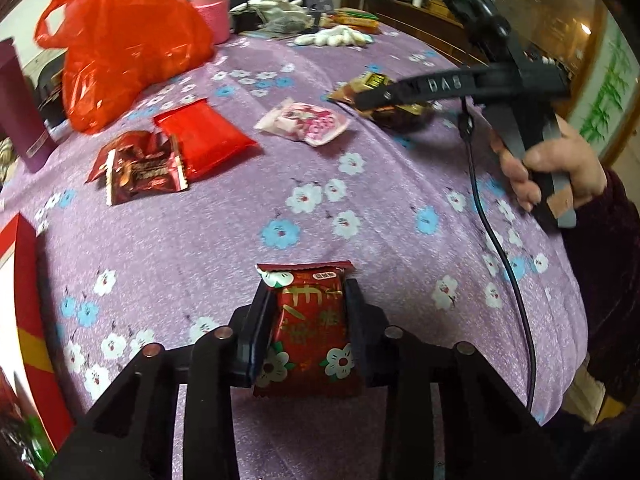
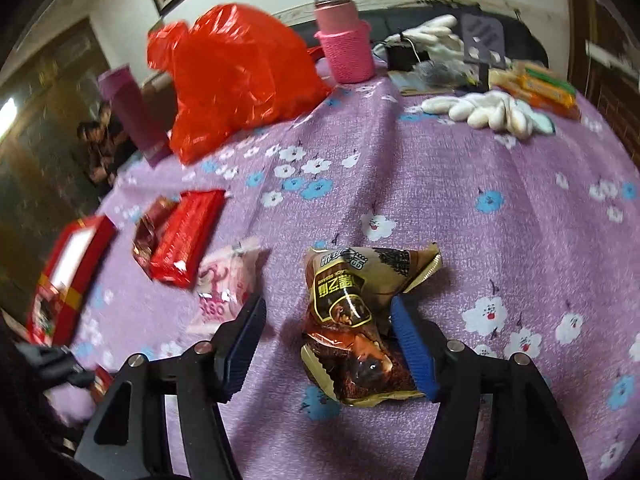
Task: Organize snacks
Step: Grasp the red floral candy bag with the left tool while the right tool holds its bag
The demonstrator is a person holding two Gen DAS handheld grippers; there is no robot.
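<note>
My left gripper (image 1: 307, 292) is shut on a red snack packet with white flowers (image 1: 308, 328), held above the purple flowered cloth (image 1: 224, 248). My right gripper (image 2: 326, 312) is open around a brown-gold snack packet (image 2: 356, 320) lying on the cloth; the packet touches the right finger, with a gap on the left. That gripper (image 1: 360, 100) also shows in the left wrist view over the same packet (image 1: 400, 114). A pink packet (image 1: 304, 122) (image 2: 224, 280), a red packet (image 1: 204, 136) (image 2: 186, 232) and a dark red packet (image 1: 140, 168) (image 2: 146, 232) lie on the cloth.
A red plastic bag (image 1: 124, 48) (image 2: 236, 76), a pink bottle (image 1: 210, 4) (image 2: 344, 36), a purple flask (image 1: 20, 108) (image 2: 132, 112), white gloves (image 2: 484, 110) and orange packets (image 2: 540, 86) sit at the far side. A red box (image 1: 24, 320) (image 2: 68, 272) stands at the left edge.
</note>
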